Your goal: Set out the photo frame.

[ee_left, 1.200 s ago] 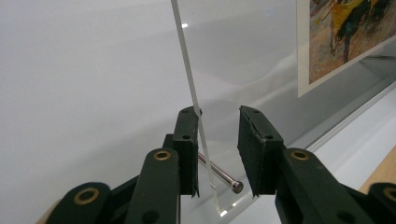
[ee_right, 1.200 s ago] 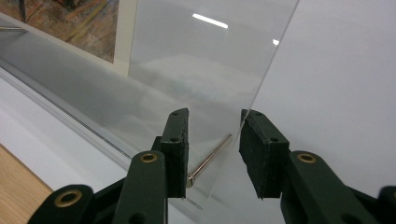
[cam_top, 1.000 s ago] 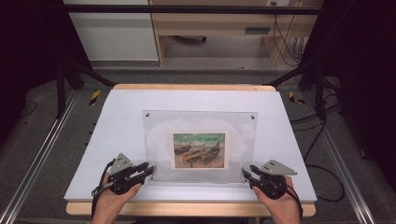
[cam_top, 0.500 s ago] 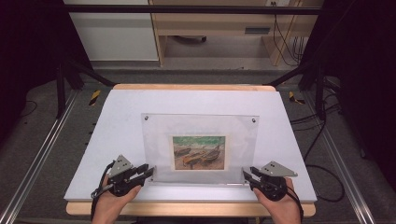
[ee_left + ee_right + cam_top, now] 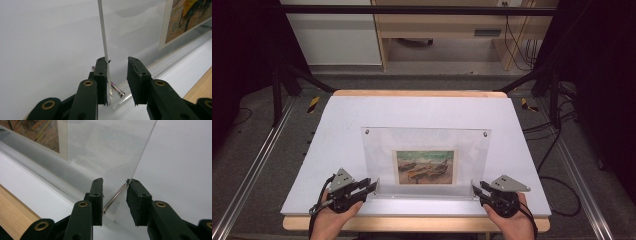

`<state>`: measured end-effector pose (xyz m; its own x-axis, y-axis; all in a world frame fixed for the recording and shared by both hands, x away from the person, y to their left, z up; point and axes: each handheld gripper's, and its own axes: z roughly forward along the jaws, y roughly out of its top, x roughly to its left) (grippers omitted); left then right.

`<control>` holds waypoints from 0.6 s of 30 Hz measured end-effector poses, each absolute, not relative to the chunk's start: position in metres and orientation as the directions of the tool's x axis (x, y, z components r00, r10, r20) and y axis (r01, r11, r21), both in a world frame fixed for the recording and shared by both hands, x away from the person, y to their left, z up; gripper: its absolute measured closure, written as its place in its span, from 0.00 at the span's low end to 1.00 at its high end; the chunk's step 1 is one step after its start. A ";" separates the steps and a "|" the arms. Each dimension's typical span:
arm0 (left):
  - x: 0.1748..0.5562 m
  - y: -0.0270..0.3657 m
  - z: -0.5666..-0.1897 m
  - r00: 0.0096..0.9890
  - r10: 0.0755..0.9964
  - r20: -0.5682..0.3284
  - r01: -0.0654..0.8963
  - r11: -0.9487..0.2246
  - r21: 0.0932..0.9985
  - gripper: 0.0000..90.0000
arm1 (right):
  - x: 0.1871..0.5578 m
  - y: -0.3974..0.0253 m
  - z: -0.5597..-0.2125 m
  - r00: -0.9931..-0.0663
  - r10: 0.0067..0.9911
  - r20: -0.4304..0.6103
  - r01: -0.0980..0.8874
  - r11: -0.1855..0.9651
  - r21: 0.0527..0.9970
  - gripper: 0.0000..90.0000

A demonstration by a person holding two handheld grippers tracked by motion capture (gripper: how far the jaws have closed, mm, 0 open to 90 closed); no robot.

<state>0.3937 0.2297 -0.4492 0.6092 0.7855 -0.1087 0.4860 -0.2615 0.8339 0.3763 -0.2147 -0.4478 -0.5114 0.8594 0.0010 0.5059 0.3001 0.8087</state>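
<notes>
A clear acrylic frame (image 5: 427, 145) holding a print of boats (image 5: 425, 167) stands up from the white tabletop (image 5: 342, 125) on its lower edge. My left gripper (image 5: 373, 186) is at its lower left corner, open. In the left gripper view the gripper (image 5: 117, 62) straddles the sheet's edge (image 5: 102, 30), which lies against the left jaw; a metal bolt (image 5: 117, 90) sits below. My right gripper (image 5: 475, 189) is at the lower right corner, open. In the right gripper view the gripper (image 5: 114, 182) has the sheet's edge (image 5: 107, 152) and a metal bolt (image 5: 115, 197) between its jaws.
The table's wooden front edge (image 5: 412, 224) runs just behind both hands. Metal rails (image 5: 257, 165) flank the table. Small yellow-black tools (image 5: 313, 103) lie on the floor at both far corners, and cables (image 5: 557, 145) trail at the right.
</notes>
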 end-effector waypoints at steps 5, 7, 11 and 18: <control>0.392 0.229 -0.450 0.613 0.784 -0.104 0.489 -0.273 0.828 0.77 | 0.374 -0.215 -0.449 -0.513 0.858 0.000 0.508 0.304 0.806 0.74; 0.391 0.229 -0.450 0.614 0.782 -0.103 0.491 -0.277 0.826 0.76 | 0.373 -0.215 -0.449 -0.513 0.858 0.005 0.512 0.302 0.804 0.75; 0.390 0.229 -0.451 0.617 0.781 -0.101 0.493 -0.283 0.823 0.76 | 0.372 -0.215 -0.450 -0.518 0.855 0.004 0.513 0.308 0.802 0.75; 0.388 0.228 -0.451 0.621 0.778 -0.092 0.492 -0.296 0.818 0.76 | 0.371 -0.215 -0.451 -0.521 0.854 0.003 0.516 0.311 0.798 0.75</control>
<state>0.3883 0.2284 -0.4512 0.6211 0.7783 -0.0916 0.4922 -0.2965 0.8185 0.3710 -0.2152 -0.4509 -0.5207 0.8538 0.0032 0.5156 0.3114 0.7982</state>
